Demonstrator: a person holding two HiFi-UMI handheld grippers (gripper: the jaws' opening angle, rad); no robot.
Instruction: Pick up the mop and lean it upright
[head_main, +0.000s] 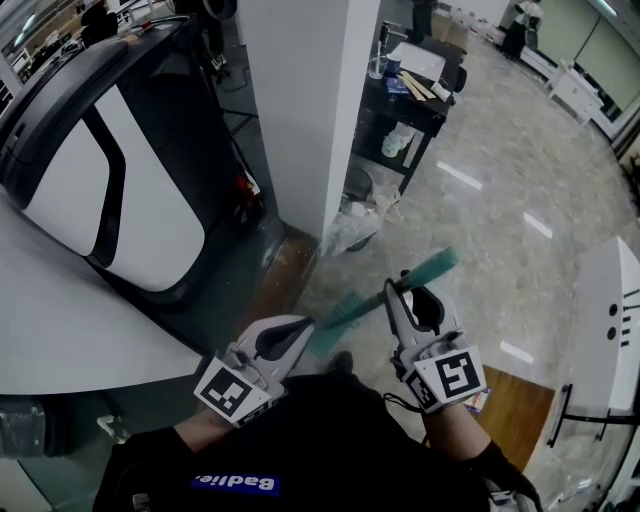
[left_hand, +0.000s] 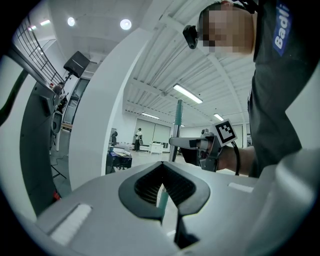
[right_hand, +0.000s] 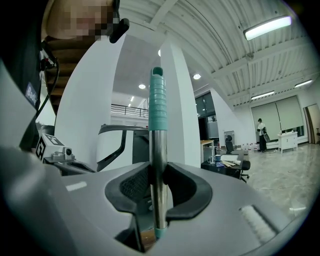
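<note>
Mop (head_main: 436, 267) is being held in front of the person, between both hands. In the head view its pole (right_hand: 159, 165) is slanting from lower left to upper right. The ribbed teal grip (right_hand: 157, 97) is forming its top end, pointing at the ceiling in the right gripper view. The right tongs (head_main: 402, 288) are pinching the bare metal pole just under that grip, pads pressing on it from both sides. The left tongs (head_main: 307, 326) are pinching a teal stretch lower down. A thin teal strip is showing between their pads, which are almost meeting. In the left gripper view the pole is rising nearly upright from the left tongs to the right tongs, which are sitting higher on it. Whether its lower end is touching the floor (head_main: 500, 190) I cannot tell.

A white pillar (head_main: 310, 100) is standing just beyond the mop, with a crumpled plastic bag (head_main: 355, 228) lying at its foot. A black-and-white machine (head_main: 120, 190) is standing left of the pillar. A black cart (head_main: 412, 105) is standing to the pillar's right, farther back, carrying bottles and papers. A curved white tabletop (head_main: 60, 335) is filling the lower left. A white cabinet (head_main: 612, 330) is standing at the right edge, beside a wooden patch (head_main: 520, 405) of floor.
</note>
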